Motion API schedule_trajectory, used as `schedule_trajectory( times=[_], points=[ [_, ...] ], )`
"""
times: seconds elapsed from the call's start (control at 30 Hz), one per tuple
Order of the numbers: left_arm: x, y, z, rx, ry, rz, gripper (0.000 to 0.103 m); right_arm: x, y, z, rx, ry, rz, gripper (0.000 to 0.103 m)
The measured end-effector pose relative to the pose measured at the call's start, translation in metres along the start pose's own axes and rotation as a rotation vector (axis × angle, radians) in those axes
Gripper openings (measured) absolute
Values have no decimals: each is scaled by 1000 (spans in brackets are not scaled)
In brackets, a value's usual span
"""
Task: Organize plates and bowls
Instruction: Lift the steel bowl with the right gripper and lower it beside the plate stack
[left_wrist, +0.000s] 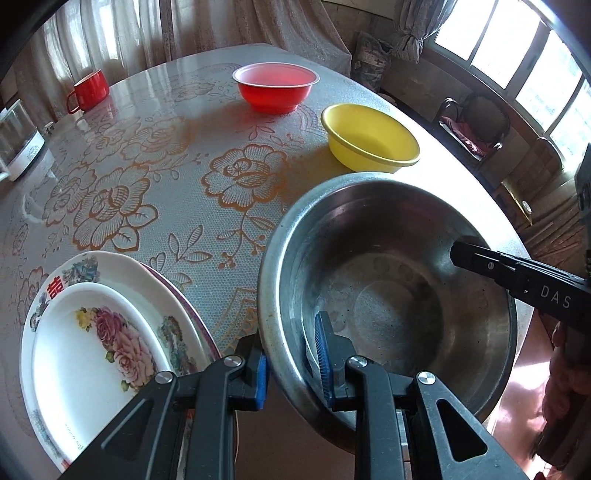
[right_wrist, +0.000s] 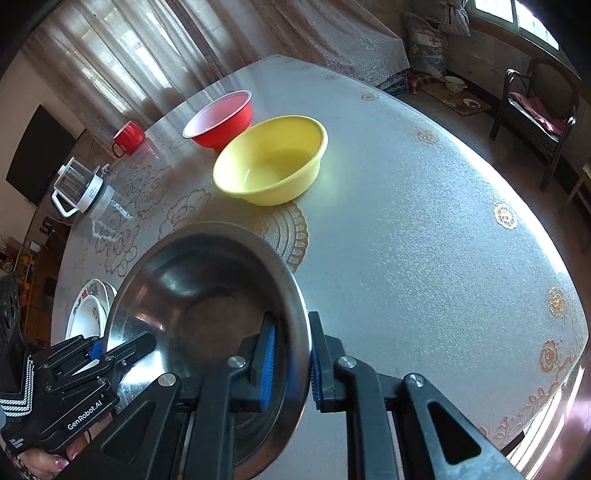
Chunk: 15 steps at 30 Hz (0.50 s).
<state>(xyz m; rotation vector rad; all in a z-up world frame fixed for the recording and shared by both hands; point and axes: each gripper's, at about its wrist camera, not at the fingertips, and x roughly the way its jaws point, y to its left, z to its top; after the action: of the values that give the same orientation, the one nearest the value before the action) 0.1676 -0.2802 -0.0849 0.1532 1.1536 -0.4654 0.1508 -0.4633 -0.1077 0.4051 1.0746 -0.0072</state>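
Two grippers are clamping one steel bowl (left_wrist: 388, 295) by opposite sides of its rim. On the left wrist view, the left gripper (left_wrist: 291, 365) is pinching the near-left rim, one blue pad inside the bowl and the other outside against the wall. The right gripper (right_wrist: 291, 365) is doing the same on the opposite rim, its inner finger lying down the inside wall and its outer finger pressing from outside; seen from the left gripper, it is reaching in from the right (left_wrist: 517, 277).

Ahead of the left gripper and slightly right, just beyond the steel bowl, a yellow bowl (left_wrist: 369, 138) is sitting on the table (left_wrist: 166, 166). Farther ahead, a red bowl (left_wrist: 275, 86) is standing near it, and well off to the front left a red mug (left_wrist: 90, 90) is resting near the table's far edge. Immediately left of the left gripper, a stack of plates (left_wrist: 99, 343) is lying on the table, a small flowered plate on top of larger ones.

From the right gripper, the yellow bowl (right_wrist: 271, 160) is sitting straight ahead, the red bowl (right_wrist: 221, 120) is touching or almost touching it behind, and the plates (right_wrist: 90, 310) are lying far left.
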Motion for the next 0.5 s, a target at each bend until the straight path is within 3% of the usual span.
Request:
schedule_trajectory(
  times=[0.5],
  points=[
    [9, -1, -6, 40, 21, 20, 25, 23, 12, 8, -87, -25, -8, 20]
  ],
)
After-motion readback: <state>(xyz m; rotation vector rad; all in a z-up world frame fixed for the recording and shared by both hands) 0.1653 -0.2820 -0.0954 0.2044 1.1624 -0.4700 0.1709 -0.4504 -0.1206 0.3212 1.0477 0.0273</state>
